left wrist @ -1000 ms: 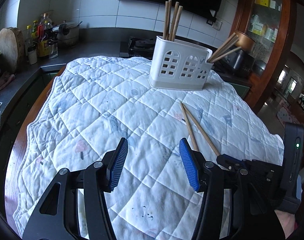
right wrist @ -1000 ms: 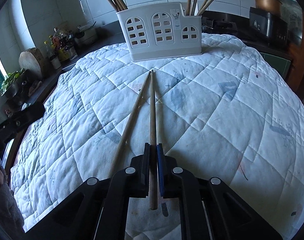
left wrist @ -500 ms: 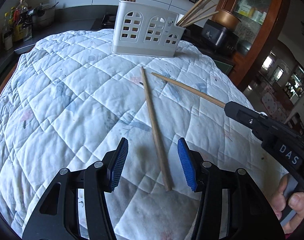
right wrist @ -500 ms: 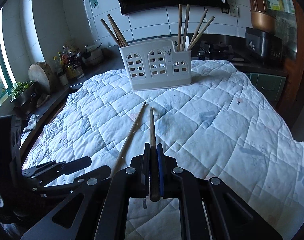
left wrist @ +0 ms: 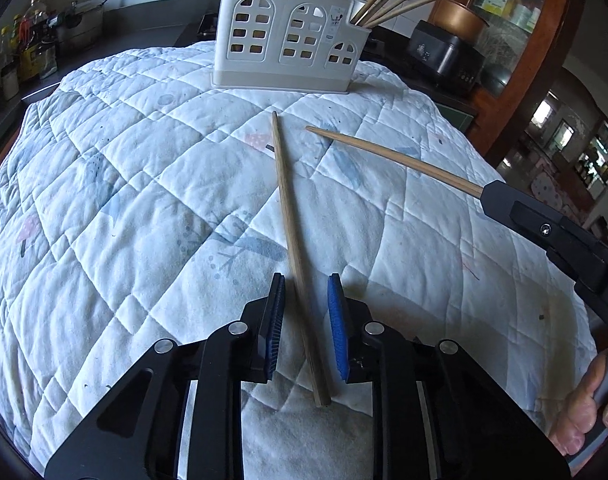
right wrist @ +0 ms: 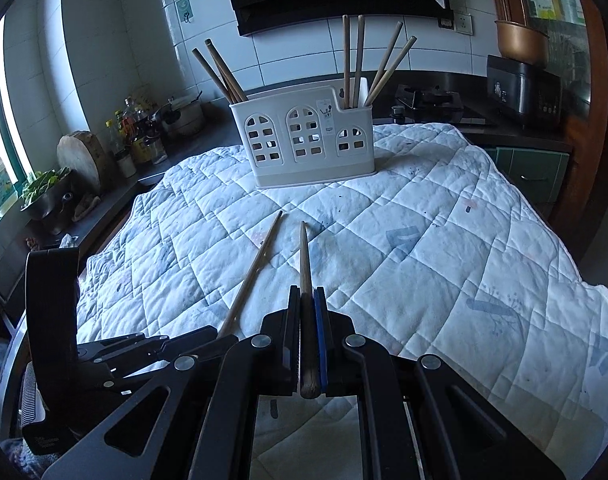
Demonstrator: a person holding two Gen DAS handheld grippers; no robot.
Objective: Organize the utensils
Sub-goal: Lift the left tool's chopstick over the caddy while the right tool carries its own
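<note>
**Chopsticks: one clamped, one straddled on the quilt**

The loose chopstick [left wrist: 294, 240] lies flat on the white quilted cloth [left wrist: 124, 200], running from the frame centre of the left wrist view down to the lower centre. The left gripper [left wrist: 306, 284] straddles its near end. Its jaws have just been closing, but a gap remains on each side of the stick, and the blue pads [left wrist: 336, 312] do not press on it.

The second chopstick [right wrist: 306, 276] is pinched between the pressed-together jaws of the right gripper [right wrist: 307, 292], at the lower centre of the right wrist view. Its thick end protrudes behind the pads; its tip points toward the holder. In the left wrist view this stick enters from the right edge, with a hand [left wrist: 588, 408] visible in the lower right corner.

The white utensil holder [right wrist: 304, 140] stands upright on the cloth, upper centre of both views. More chopsticks [right wrist: 220, 72] stand tilted in its left and right end compartments.

Bottles [right wrist: 136, 128] occupy the dark counter at left.
</note>
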